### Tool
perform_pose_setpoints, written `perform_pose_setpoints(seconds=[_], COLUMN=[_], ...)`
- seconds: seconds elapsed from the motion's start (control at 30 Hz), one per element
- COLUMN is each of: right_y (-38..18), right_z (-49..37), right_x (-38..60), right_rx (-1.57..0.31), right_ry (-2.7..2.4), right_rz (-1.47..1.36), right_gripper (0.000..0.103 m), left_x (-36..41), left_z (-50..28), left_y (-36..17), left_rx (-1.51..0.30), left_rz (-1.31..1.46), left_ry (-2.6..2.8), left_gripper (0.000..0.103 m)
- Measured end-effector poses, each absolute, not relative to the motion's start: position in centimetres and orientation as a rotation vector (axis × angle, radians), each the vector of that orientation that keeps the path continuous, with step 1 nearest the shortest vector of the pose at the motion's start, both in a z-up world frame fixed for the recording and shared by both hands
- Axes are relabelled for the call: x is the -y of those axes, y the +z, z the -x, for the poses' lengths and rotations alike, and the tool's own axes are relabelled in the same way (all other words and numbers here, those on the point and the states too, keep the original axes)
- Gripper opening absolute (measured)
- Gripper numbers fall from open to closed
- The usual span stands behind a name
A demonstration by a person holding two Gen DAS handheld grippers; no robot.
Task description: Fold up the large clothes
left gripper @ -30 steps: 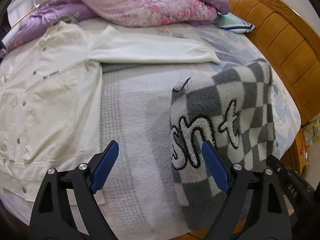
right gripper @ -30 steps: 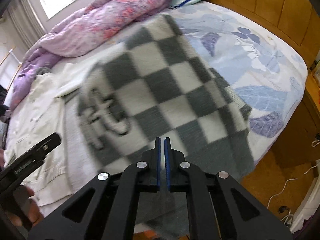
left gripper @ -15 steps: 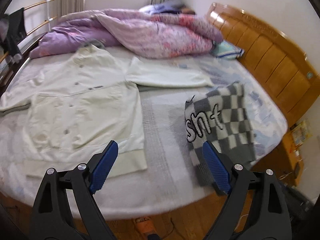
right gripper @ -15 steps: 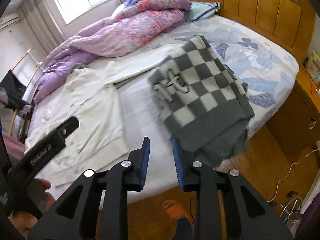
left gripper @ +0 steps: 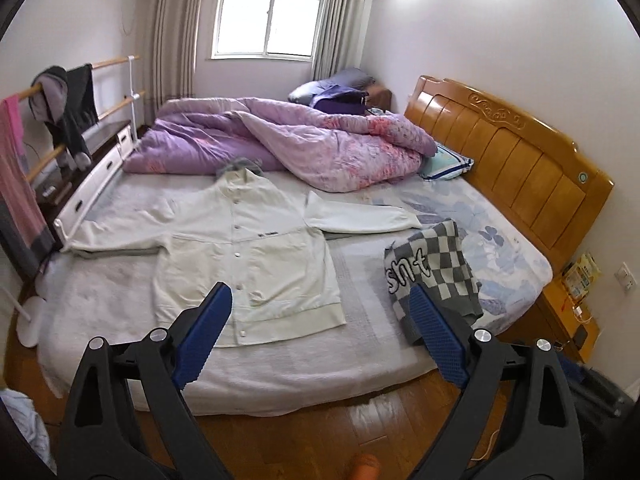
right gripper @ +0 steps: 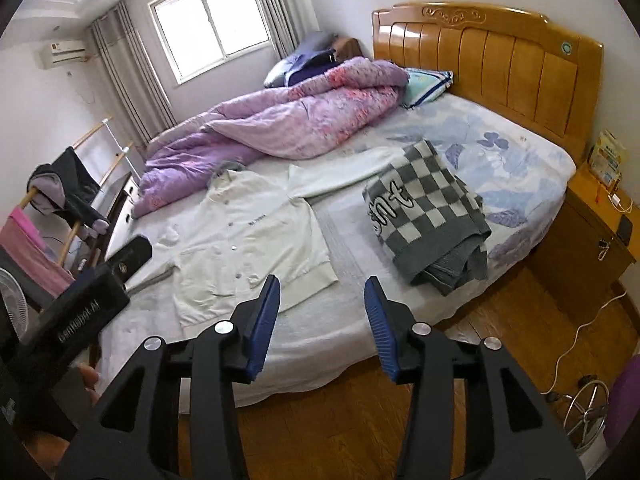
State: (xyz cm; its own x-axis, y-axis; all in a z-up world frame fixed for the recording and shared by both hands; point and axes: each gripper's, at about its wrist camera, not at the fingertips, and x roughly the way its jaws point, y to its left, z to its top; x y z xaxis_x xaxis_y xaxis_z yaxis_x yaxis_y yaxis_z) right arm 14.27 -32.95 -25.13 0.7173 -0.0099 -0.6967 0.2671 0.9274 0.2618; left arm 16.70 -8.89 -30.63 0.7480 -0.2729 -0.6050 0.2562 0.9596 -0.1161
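Released the folded checkered sweater (right gripper: pixel 428 216) at the bed's (left gripper: pixel 304 376) right near edge and pulled both grippers back, left gripper (left gripper: pixel 320 344) and right gripper (right gripper: pixel 322 322) fingers now spread open and empty; white jacket (left gripper: pixel 256 256) lies unfolded, likely next.

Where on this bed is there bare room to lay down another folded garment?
A bare strip lies between the white jacket and the folded checkered sweater. Bare floral sheet runs from the sweater to the headboard. The window side is crowded by the purple quilt.
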Motion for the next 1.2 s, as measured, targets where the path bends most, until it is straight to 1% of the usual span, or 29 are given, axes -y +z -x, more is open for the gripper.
perform_pose_setpoints(seconds=[0.1, 0.2, 0.37, 0.47, 0.63, 0.8, 0.93, 1.2], right_y=[-23.3, -22.7, -21.8, -21.0, -19.0, -17.5, -15.5, -11.8], right_z=[-13.5, -13.0, -12.3, -12.0, -10.5, -8.2, -5.9, -2.4], right_x=[32.6, 32.4, 32.6, 33.0, 34.7, 37.0, 38.4, 41.9], right_rx=[-0.743, -0.764, -0.791, -0.789, -0.782, -0.779, -0.752, -0.684], right_ry=[-0.156, -0.146, -0.083, -0.012, 0.076, 0.153, 0.22, 0.254], right_rz=[-0.341, -0.322, -0.302, -0.273, -0.206, -0.178, -0.135, -0.118], right_gripper=[0.044, 0.048, 0.049, 0.053, 0.055, 0.056, 0.067, 0.071], left_x=[8.3, 8.2, 8.6, 8.9, 9.9, 12.1, 14.2, 18.2], left_z=[-15.3, -14.6, -12.7, -11.3, -8.2, -4.0, -1.4, 2.6], left_y=[-29.6, -29.6, -28.8, -28.2, -27.4, -24.7, -22.4, -16.5], left_rx=[-0.668, -0.7, -0.721, -0.714, -0.73, -0.7, -0.678, -0.598], left_rz=[0.024, 0.042, 0.045, 0.045, 0.059, 0.072, 0.074, 0.025], left_ry=[-0.273, -0.266, -0.206, -0.155, -0.057, 0.015, 0.048, 0.094], left_gripper=[0.091, 0.091, 0.091, 0.091, 0.091, 0.091, 0.091, 0.093])
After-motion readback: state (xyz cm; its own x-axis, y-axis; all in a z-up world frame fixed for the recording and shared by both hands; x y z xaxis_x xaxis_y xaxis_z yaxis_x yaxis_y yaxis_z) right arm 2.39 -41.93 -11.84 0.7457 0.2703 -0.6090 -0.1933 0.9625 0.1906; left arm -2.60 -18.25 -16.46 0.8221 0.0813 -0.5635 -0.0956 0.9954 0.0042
